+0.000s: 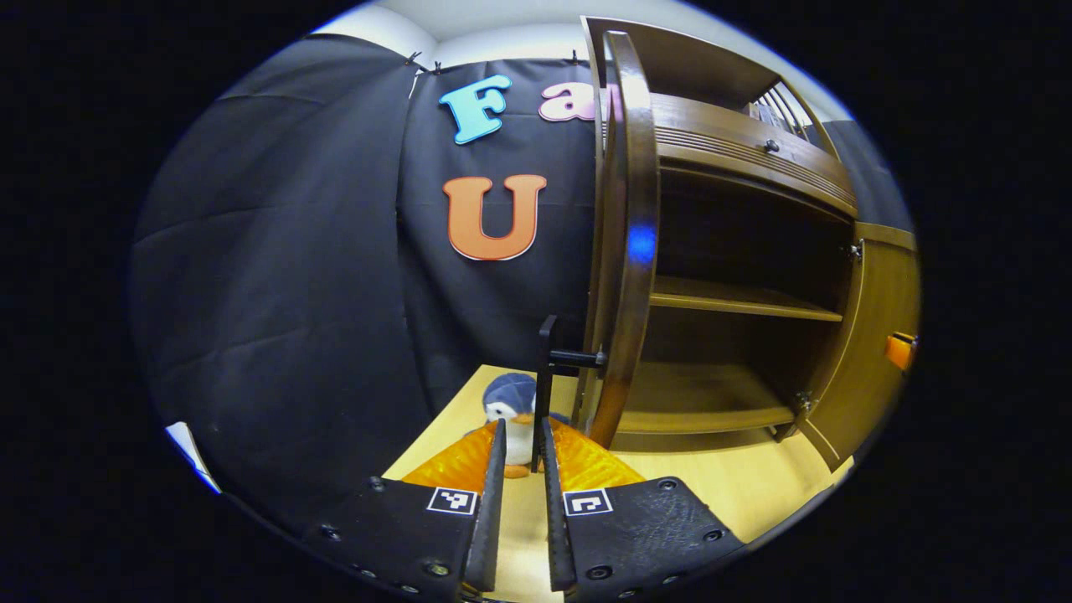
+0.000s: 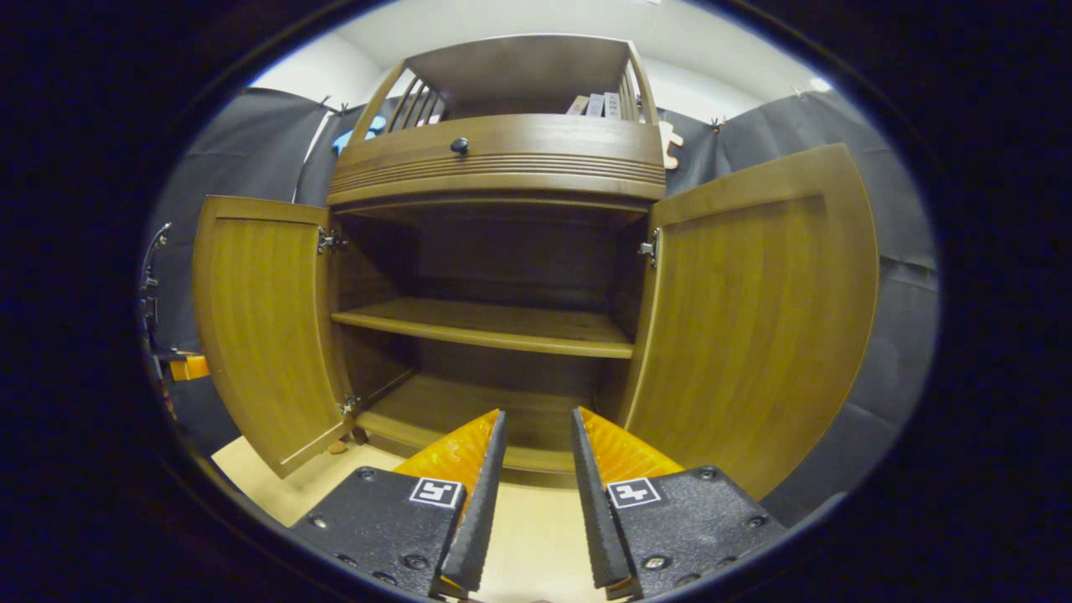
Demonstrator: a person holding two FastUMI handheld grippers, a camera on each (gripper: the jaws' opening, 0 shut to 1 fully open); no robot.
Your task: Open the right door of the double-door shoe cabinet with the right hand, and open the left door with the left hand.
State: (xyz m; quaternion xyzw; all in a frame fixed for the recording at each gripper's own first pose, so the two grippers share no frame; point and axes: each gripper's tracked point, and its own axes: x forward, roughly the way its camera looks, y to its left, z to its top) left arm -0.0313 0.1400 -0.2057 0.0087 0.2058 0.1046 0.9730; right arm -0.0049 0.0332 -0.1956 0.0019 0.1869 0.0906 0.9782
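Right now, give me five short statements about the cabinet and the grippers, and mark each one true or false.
1. Both cabinet doors stand open. True: left door, right door.
2. The shelf inside holds shoes. False: it is bare.
3. The left gripper points at the black handle of the left door. True.
4. The right gripper is shut on the right door. False: its fingers are apart and hold nothing.
5. A toy penguin sits on the floor beside the cabinet. True.

Shoe cabinet (image 2: pixel 502 167) ahead, left door (image 2: pixel 260 327) and right door (image 2: pixel 754 310) swung outward, shelf (image 2: pixel 486 325) inside
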